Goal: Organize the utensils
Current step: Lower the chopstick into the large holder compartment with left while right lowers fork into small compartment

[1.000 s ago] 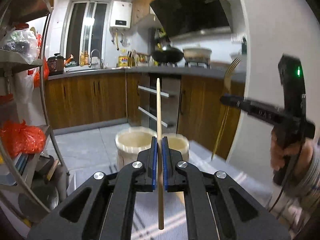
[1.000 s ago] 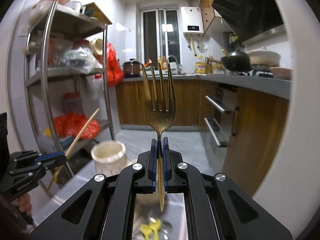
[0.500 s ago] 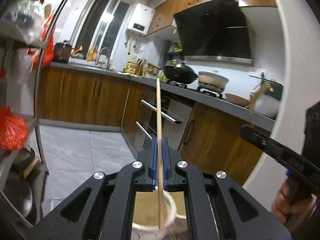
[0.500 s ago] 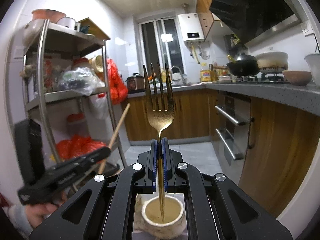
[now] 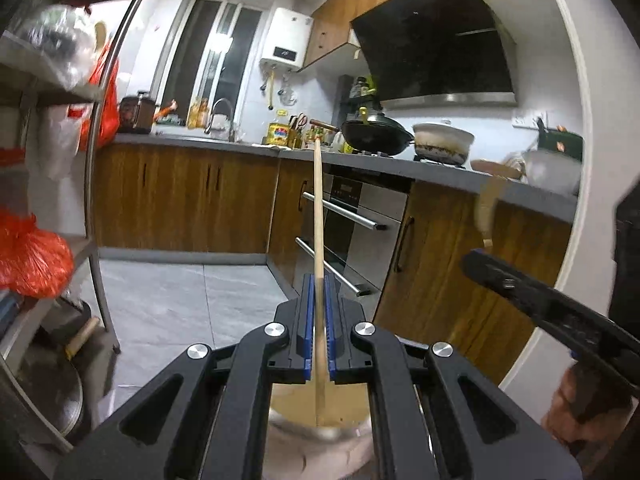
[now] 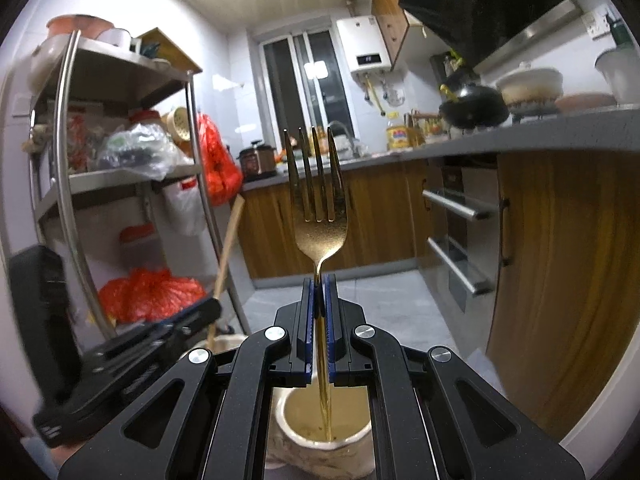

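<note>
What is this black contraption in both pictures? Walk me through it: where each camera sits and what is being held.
There is no robot here. A person holds a hand-operated two-finger gripper in each hand, and a wide-angle camera on each one looks forward along its fingers, which is why the kitchen looks bent.

In the left wrist view, the left gripper is shut on a wooden chopstick standing upright, its lower end over a cream ceramic holder. The right gripper shows at the right edge.

In the right wrist view, the right gripper is shut on a gold fork, tines up, handle tip in the mouth of a cream ceramic cup. At the left, the other gripper is seen from the side with its chopstick.
</note>
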